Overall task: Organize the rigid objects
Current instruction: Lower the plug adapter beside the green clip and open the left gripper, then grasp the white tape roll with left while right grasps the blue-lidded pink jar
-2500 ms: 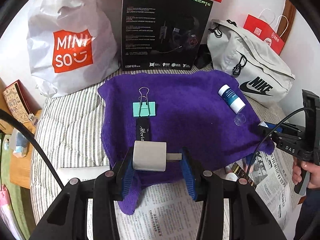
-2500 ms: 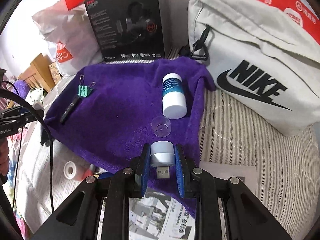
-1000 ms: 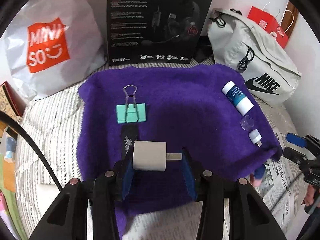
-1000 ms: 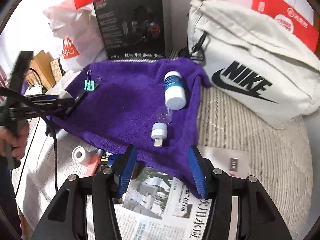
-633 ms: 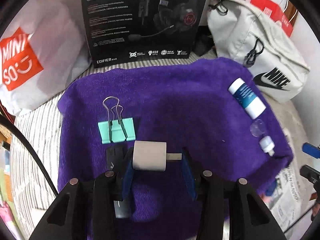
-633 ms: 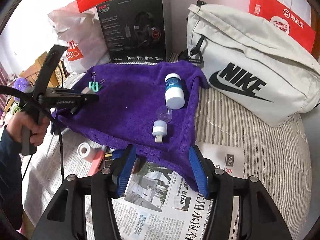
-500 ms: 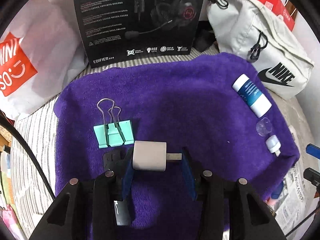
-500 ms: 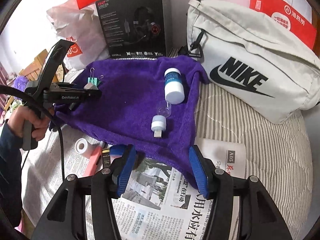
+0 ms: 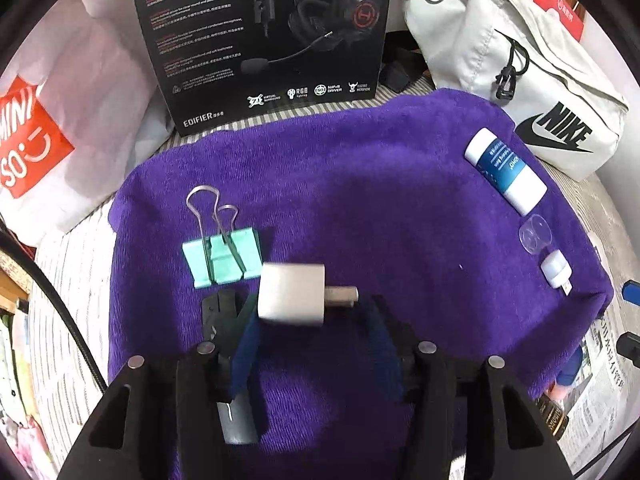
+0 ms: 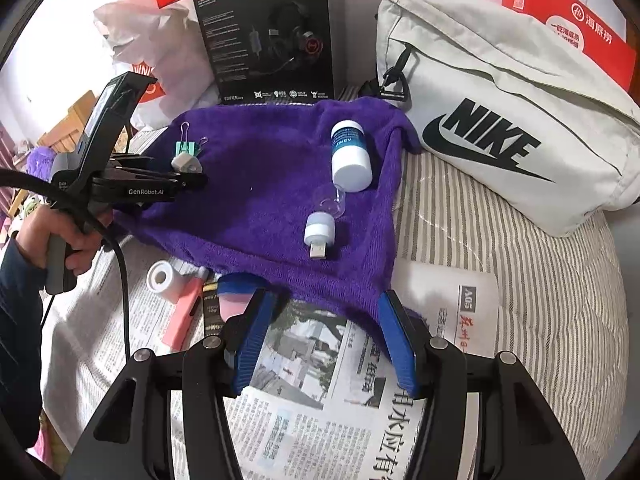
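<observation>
My left gripper [image 9: 310, 322] is clamped on the white plug adapter [image 9: 291, 295], held low over the purple towel [image 9: 360, 184] near its left-front part. The adapter's long axis runs crosswise between the blue pads [image 9: 244, 344], its metal prongs pointing toward my right-hand pad. Just beyond it on the towel lies the mint binder clip [image 9: 222, 257], its wire handles pointing away from me toward the black headset box [image 9: 260, 40]. A dark flat object [image 9: 218, 312] lies on the towel under my left finger; I can't make out what it is. From the right wrist view, my right gripper [image 10: 326, 338] stands wide apart with nothing between its pads, hovering over the newspaper [image 10: 320, 400] at the towel's near edge. Ahead of it on the towel lies the small white USB light [image 10: 319, 234], its connector pointing toward me, with a clear cap [image 10: 332, 202] just beyond and the white bottle [image 10: 350, 156] with a blue label lying on its side past that, long axis running away from me. The Nike bag [image 10: 500, 120] sits to the right on the striped bedding [image 10: 540, 280].
</observation>
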{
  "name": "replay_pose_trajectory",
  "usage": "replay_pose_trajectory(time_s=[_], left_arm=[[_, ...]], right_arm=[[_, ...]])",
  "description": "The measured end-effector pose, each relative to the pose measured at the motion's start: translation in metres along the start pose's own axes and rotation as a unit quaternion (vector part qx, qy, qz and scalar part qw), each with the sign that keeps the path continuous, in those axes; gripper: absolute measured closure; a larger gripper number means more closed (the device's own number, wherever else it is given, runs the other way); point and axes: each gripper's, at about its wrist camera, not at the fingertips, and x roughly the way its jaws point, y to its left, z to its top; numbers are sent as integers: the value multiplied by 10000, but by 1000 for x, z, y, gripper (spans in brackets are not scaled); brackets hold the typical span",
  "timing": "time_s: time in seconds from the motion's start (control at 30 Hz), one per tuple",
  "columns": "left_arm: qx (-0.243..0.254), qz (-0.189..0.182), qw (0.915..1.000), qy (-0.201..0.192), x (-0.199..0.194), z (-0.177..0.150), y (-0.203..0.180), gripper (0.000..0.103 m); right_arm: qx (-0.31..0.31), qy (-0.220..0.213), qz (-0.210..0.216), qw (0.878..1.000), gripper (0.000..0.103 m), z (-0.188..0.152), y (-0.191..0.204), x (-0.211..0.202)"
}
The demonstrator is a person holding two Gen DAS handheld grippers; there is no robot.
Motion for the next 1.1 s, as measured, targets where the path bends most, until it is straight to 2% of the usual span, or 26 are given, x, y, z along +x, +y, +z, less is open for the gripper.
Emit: replay_pose_trajectory(time_s=[0.17,0.37,0.47,0.63,0.73,0.93,0.97,1.0,1.03,1.1], left_arm=[[-228,25,9997,99,-10,-9,4,50],[-225,104,9995,-207,-57,-27,3,50],[-309,18,9988,-369,-84,-46,3,50],[-444,-129,9981,-413,-106,-82,9,50],[-546,-150,9977,-384,-109,-99,14,49],[-847,-261,9959,-154,-95,-126,22,50],[-890,-278,9956,-118,-92,-128,23,50],[-911,-299,9953,-103,-91,-131,23,50],[-937,-329,9950,-87,-89,-132,23,50],[-946,-366,9948,-67,-87,-134,21,50]], right_arm=[[81,6,105,9999,47,-11,6,-6],[187,19,406,9990,47,-18,25,3],[203,79,535,9983,47,-16,37,17],[251,246,405,9986,47,-11,40,43],[359,355,451,9977,47,-8,35,55],[351,134,453,9983,45,-1,40,64],[281,111,430,9986,49,0,43,64],[172,77,497,9986,60,0,47,65],[140,65,606,9980,66,0,48,64],[156,102,642,9978,67,-1,47,63]])
